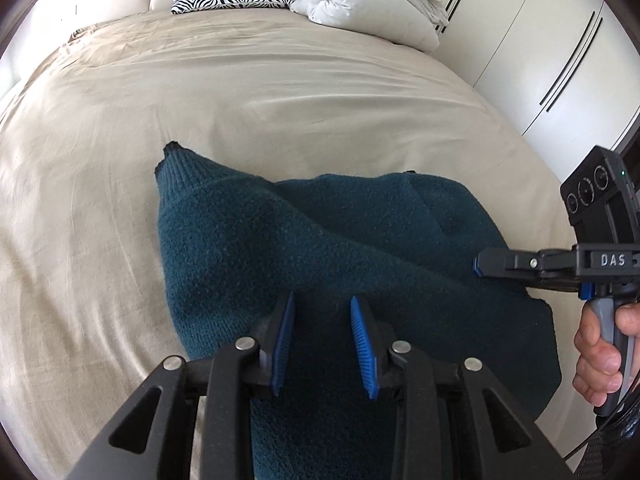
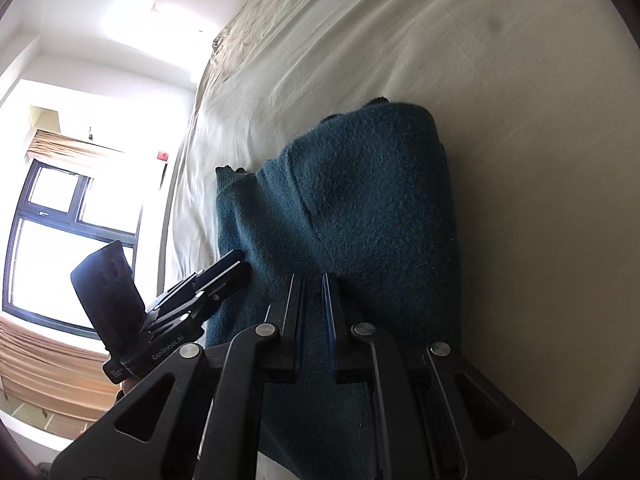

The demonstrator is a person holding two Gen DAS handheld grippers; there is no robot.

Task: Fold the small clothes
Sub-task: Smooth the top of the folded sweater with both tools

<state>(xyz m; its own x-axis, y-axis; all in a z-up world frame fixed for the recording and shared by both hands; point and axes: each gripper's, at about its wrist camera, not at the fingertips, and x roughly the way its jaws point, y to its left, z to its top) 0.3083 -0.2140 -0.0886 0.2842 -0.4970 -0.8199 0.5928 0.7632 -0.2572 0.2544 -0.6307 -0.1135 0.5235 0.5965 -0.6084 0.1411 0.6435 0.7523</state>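
Item: dark teal knitted sweater (image 1: pixel 320 248), partly folded. Left gripper (image 1: pixel 323 334) parted above it; right gripper (image 2: pixel 314 316) nearly closed, grip unclear. Advice: align edges, lower evenly.

A wide bed (image 1: pixel 200 92) under a creased beige sheet fills the room. At its head lies a zebra-print pillow (image 1: pixel 232 1), with a bundled white duvet (image 1: pixel 360 4) just beside it. White wardrobe doors (image 1: pixel 536 52) flank the bed; opposite, a dark-framed window (image 2: pixel 72 236).
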